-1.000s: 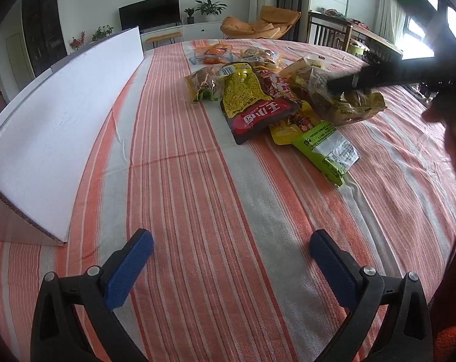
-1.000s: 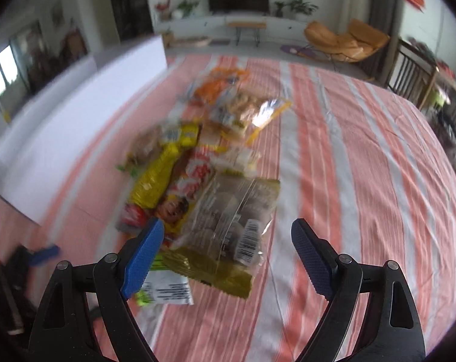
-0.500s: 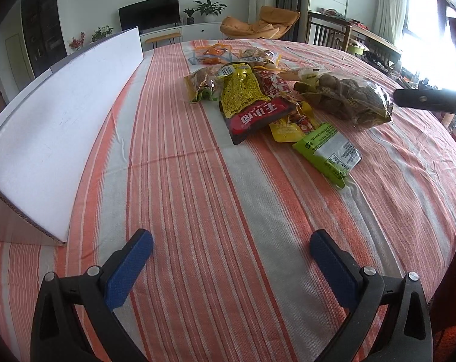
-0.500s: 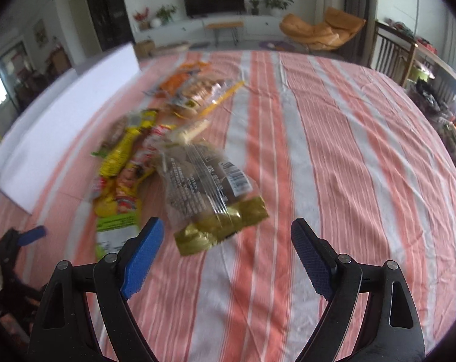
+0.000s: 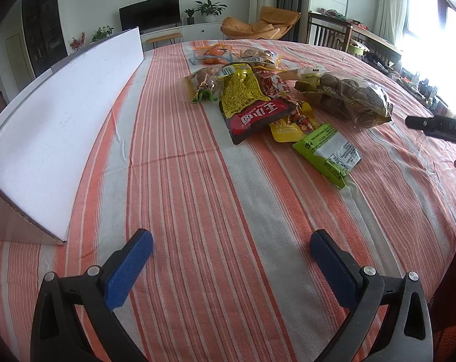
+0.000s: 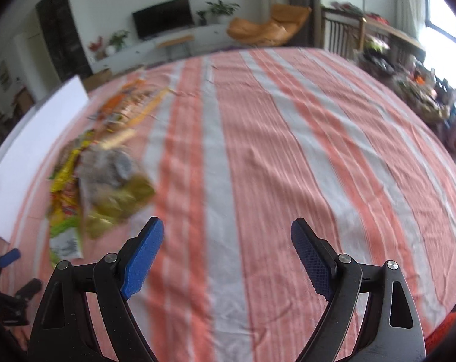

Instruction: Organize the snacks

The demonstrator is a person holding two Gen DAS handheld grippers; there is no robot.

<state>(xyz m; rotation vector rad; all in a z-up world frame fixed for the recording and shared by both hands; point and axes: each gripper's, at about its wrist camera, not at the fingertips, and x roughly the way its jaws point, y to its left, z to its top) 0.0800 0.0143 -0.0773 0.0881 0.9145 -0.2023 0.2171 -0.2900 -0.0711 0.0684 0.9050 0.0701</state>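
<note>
Toward the far middle of the striped table, we see the snack pile; it lies left of our empty, spread right gripper, nearer than our idle, spread left gripper.

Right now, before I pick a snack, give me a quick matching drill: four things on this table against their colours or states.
1. white board
2. chestnut bag
3. green packet
4. left gripper

a. clear, round brown pieces inside
b. open, nothing between its pads
c. propped at the table's left edge
d. nearest packet in the pile

Pairs: 1-c, 2-a, 3-d, 4-b
</note>
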